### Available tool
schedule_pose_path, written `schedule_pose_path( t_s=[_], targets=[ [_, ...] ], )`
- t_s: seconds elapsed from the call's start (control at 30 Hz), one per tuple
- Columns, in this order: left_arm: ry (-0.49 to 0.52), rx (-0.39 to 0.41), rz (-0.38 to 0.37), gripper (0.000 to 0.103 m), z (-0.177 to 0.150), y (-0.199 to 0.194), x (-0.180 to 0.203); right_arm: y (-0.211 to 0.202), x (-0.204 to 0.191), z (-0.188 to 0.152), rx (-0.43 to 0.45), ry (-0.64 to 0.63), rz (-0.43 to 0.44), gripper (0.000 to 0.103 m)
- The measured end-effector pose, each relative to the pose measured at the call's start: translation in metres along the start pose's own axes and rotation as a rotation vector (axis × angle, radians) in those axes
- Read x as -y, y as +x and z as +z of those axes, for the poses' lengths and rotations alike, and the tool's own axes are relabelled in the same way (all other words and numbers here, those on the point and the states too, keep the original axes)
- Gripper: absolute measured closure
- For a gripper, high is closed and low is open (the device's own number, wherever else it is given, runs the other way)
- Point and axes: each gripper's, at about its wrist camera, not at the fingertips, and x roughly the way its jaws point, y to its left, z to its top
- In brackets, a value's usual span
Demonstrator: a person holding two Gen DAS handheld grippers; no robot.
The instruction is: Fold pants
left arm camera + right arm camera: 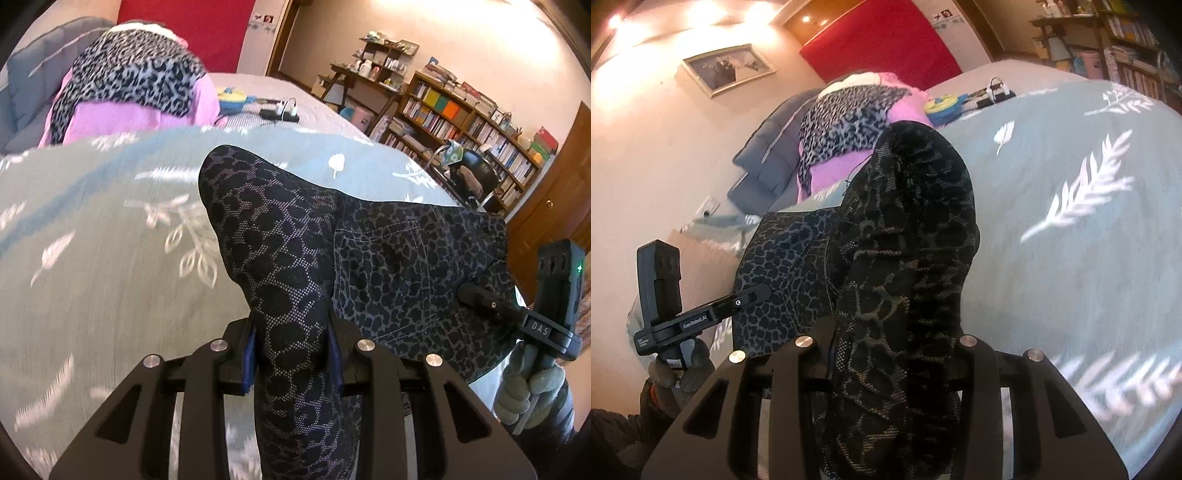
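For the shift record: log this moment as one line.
task: fold pants | left gripper: shut on pants | right gripper: shut on pants | pants: partly lifted off bedspread

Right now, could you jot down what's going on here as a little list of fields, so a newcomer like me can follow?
setting: bed with a grey-green leaf-print cover
garment: dark leopard-print pants, partly lifted off the cover
left gripper: shut on a bunch of the pants fabric
right gripper: shut on another bunch of the pants
hands: grey gloved hand holds the right tool's handle
behind: pile of pink and leopard-print clothes
far side: bookshelf along the wall
fold status: not yet folded flat
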Motion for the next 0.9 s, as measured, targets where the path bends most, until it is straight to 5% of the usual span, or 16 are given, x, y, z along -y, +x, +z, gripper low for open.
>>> schedule_pose_path(
  t_s=[0.37, 0.9],
  targets=[
    [-0.007, -0.016, -0.01, 0.073, 0.068, 0.079, -0.014, 0.05, 0.038, 0.061, 0.011, 0.047, -0.042, 0.065],
    [-0.047, -0.129, -0.011, 0.071, 0.063, 0.171, -0.045, 0.119, 0.099, 0.068, -0.077, 0.141, -0.118, 0.065]
  ],
)
